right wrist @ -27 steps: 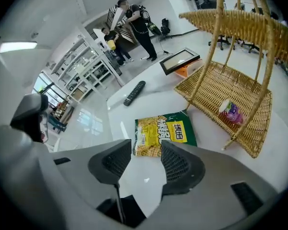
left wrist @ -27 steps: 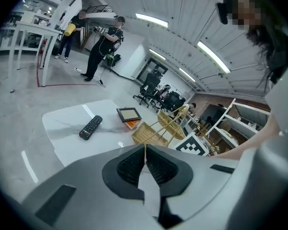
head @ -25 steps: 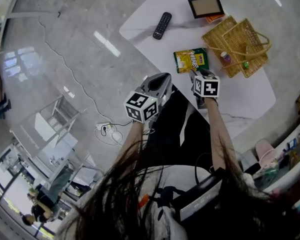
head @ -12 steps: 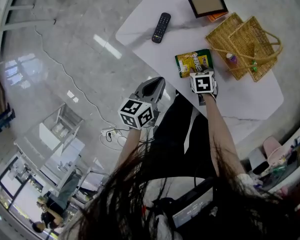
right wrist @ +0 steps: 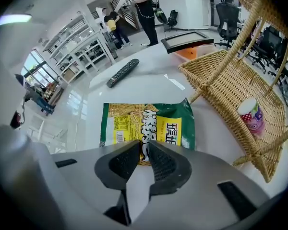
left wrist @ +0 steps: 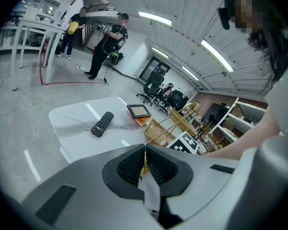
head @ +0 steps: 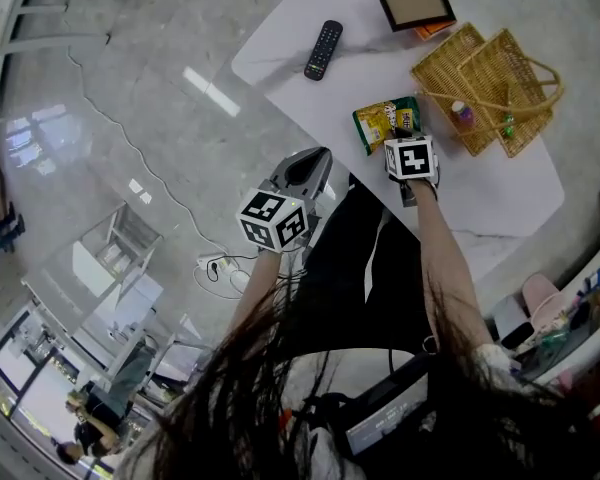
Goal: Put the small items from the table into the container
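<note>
- Table (head: 480, 193): a broad bare stretch runs along the near right edge, open to approach from the person's side.
- Remote (head: 323, 50) lies well apart from the snack bag (head: 385, 120); the bare top between them gives free passage.
- Snack bag sits near the wicker basket (head: 490, 58), with only a narrow bare strip between them.
- Basket handle (right wrist: 245, 28) arches over the opening, so entry is on either side of it.
- Inside the basket, a pink cup (right wrist: 252, 115) and a green item (head: 507, 125) take up the near part; the rest of its floor is bare.
- Picture frame (head: 413, 4) stands just beside the basket's far corner and closes off that side.
</note>
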